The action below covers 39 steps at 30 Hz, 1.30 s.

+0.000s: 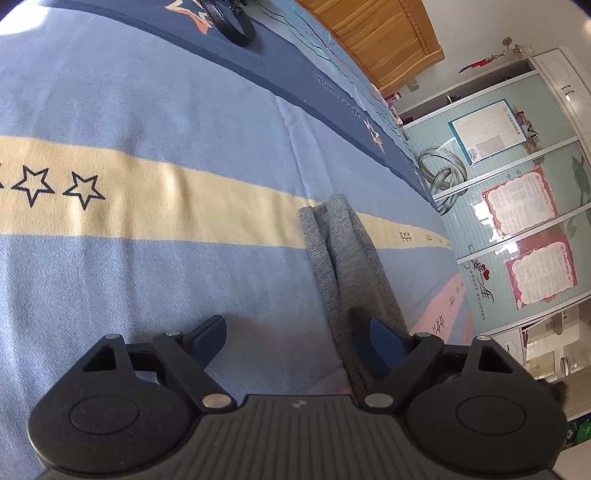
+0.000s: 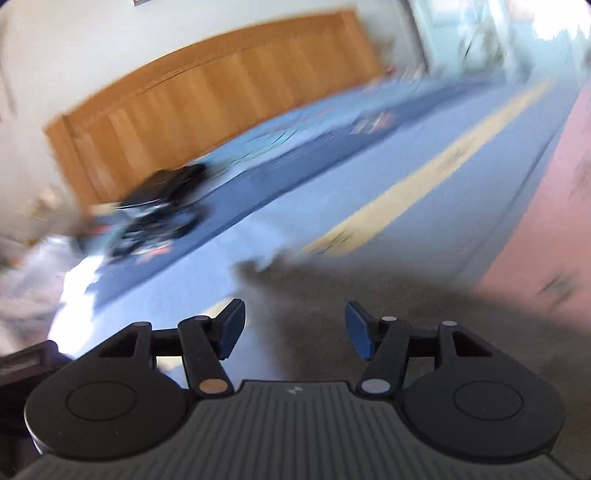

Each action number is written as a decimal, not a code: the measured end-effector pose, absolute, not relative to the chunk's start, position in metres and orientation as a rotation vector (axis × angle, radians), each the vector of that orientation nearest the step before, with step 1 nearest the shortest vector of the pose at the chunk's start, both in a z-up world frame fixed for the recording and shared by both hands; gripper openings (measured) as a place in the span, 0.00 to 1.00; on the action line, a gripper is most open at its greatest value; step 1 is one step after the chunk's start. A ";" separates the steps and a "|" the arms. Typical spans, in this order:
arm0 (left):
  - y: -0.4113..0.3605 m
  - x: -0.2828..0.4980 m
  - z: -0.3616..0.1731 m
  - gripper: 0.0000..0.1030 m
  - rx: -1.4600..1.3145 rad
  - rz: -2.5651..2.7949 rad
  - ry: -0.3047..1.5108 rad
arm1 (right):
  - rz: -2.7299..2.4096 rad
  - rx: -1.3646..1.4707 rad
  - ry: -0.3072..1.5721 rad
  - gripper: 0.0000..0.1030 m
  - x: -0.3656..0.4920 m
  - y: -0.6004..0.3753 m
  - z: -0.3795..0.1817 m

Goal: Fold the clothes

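Covering bed: blue striped sheet [image 1: 147, 110] | wood headboard [image 2: 221, 85] | grey garment [image 1: 351, 258] on sheet

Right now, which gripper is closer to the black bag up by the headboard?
Cannot tell. The black bag lies far ahead of both the left gripper and the right gripper, near the wooden headboard.

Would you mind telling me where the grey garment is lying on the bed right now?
In the left wrist view, the grey garment lies on the blue striped bedspread, crossing its cream stripe near the bed's right edge and running down between the left gripper's open fingers.
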<state>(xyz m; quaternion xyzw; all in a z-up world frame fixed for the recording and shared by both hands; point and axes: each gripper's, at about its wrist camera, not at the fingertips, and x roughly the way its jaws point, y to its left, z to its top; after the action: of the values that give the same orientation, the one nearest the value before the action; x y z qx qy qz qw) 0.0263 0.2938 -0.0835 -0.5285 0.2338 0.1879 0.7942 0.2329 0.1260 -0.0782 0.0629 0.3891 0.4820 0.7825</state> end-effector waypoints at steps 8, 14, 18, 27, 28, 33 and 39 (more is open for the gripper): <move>0.299 0.024 -0.083 0.84 -1.135 0.413 0.494 | 1.095 0.391 0.799 0.66 0.254 0.108 -0.056; 0.303 0.023 -0.085 0.84 -1.154 0.409 0.482 | 1.186 0.293 0.997 0.70 0.256 0.139 -0.085; 0.304 0.023 -0.085 0.85 -1.150 0.406 0.476 | 1.217 0.541 0.863 0.70 0.268 0.119 -0.064; 0.304 0.026 -0.080 0.85 -1.115 0.387 0.478 | 1.229 0.518 1.052 0.60 0.275 0.136 -0.081; 0.304 0.027 -0.079 0.85 -1.107 0.381 0.479 | 1.206 0.510 1.024 0.63 0.280 0.136 -0.076; 0.304 0.030 -0.079 0.85 -1.094 0.368 0.492 | 1.023 0.066 0.941 0.64 0.289 0.172 -0.056; 0.307 0.033 -0.082 0.86 -1.099 0.368 0.499 | 0.739 -0.635 0.523 0.79 0.273 0.230 -0.078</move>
<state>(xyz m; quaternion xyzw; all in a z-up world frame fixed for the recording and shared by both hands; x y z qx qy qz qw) 0.0328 0.3067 -0.0818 -0.5138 0.2333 0.1719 0.8075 0.2730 0.2297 -0.0785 -0.3017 0.2483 0.3512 0.8509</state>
